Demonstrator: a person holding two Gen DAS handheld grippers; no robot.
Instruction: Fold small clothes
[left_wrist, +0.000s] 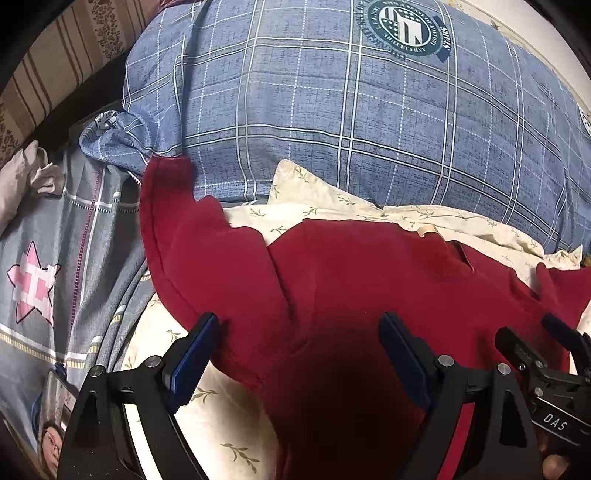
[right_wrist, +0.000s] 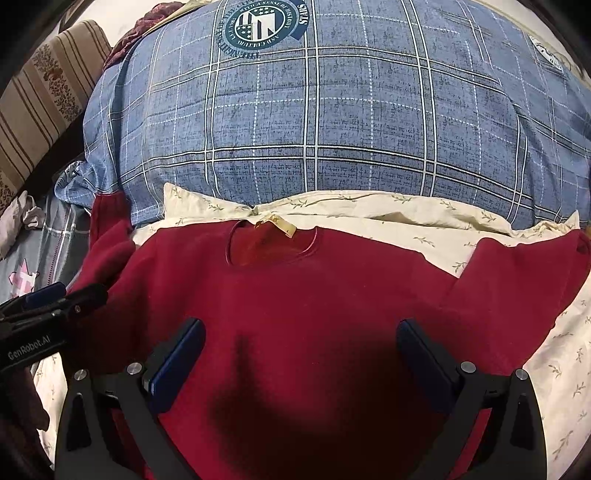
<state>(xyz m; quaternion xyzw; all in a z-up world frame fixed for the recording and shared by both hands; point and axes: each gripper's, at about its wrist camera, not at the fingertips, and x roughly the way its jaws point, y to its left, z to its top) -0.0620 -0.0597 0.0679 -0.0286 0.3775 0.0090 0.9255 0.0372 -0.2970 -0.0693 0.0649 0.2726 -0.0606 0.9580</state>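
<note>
Right gripper (right_wrist: 301, 338): nearest the lens, fingers spread wide, gripping nothing, poised above the lower chest of the garment.
Left gripper (left_wrist: 299, 330): likewise spread and empty, over the garment's left flank; the right tool's black body shows just off its right side.
Pads (right_wrist: 177, 363): flat blue slabs on black hinged arms, smooth-faced.
Red sweater (right_wrist: 314, 295): directly under and ahead of both tools, spread face-up, round neckline (right_wrist: 271, 242) farthest from the fingers with a yellowish label (right_wrist: 277, 223) at its far rim.
Sleeves: the left sleeve (left_wrist: 166, 221) runs away beyond the left tool's outer finger; the right sleeve (right_wrist: 524, 266) splays out past the right tool's outer finger.
Handling: looks soft, matte, light and limp, probably a fleecy knit that will sag and drag unless pinched through a hem or cuff; cuffs and shoulder seams seem the surest holds for folding the sleeves inward.
Cream sheet (right_wrist: 406, 221): thin cotton with small leaf sprigs, wrinkled, beneath the sweater.
Blue plaid quilt (right_wrist: 314, 129): puffy, beyond the neckline, bearing a round printed crest (right_wrist: 262, 26).
</note>
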